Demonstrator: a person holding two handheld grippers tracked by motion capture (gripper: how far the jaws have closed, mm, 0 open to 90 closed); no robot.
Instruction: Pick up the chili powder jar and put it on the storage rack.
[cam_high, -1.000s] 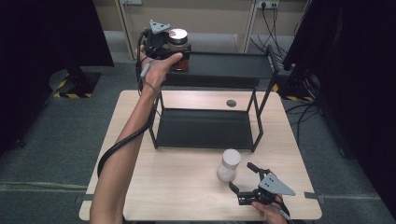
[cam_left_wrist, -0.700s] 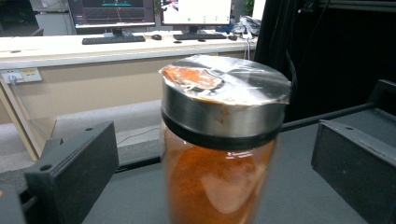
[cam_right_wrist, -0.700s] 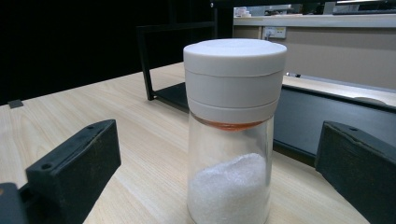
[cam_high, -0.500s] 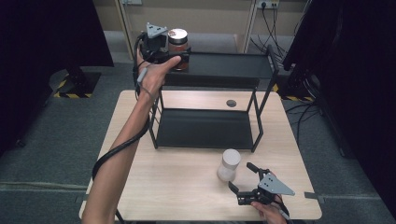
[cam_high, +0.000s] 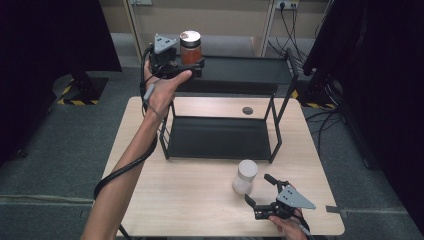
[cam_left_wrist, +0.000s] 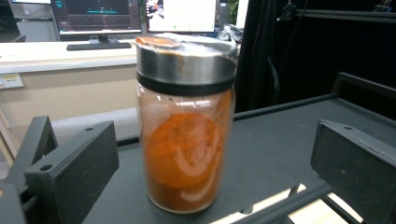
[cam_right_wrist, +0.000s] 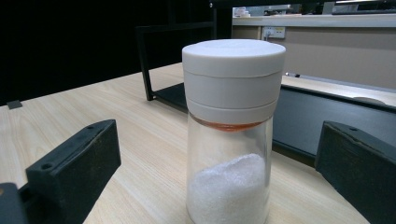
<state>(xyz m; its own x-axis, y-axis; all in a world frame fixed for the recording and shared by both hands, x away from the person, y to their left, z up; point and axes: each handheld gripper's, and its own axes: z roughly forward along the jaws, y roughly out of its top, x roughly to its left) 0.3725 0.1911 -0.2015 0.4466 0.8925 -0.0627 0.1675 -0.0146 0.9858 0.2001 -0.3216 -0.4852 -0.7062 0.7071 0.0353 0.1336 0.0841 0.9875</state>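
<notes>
Left claw (cam_high: 192, 64) up at the top shelf (cam_high: 250, 70) of the black rack (cam_high: 272, 130), jaws spread wide. Between them, touching neither: a spice jar (cam_high: 190, 47) standing upright on the shelf's left end, glass body full of orange powder, steel lid on. From the left gripper view, jar (cam_left_wrist: 185, 122) dead centre, clear gaps to the jaw on either side, shelf surface (cam_left_wrist: 280, 140) running away to the right behind it.

Right claw (cam_high: 265, 192) low at the near right of the table (cam_high: 165, 200), held by a hand (cam_high: 287, 227) at the table edge, jaws likewise apart. Just ahead of the tips, a salt shaker (cam_high: 245, 176) upright on the wood, white cap, white grains filling the lower part. From the right gripper view, shaker (cam_right_wrist: 231, 135) centred between the two jaws but untouched, with open space on both sides; beyond it the rack's lower shelf (cam_right_wrist: 317, 116) and a black post (cam_right_wrist: 144, 65).

Left forearm (cam_high: 130, 170) stretched from the near edge up to the rack, cable (cam_high: 125, 167) trailing alongside. Small dark disc (cam_high: 247, 110) set in the tabletop behind the lower shelf, well apart from both claws.
</notes>
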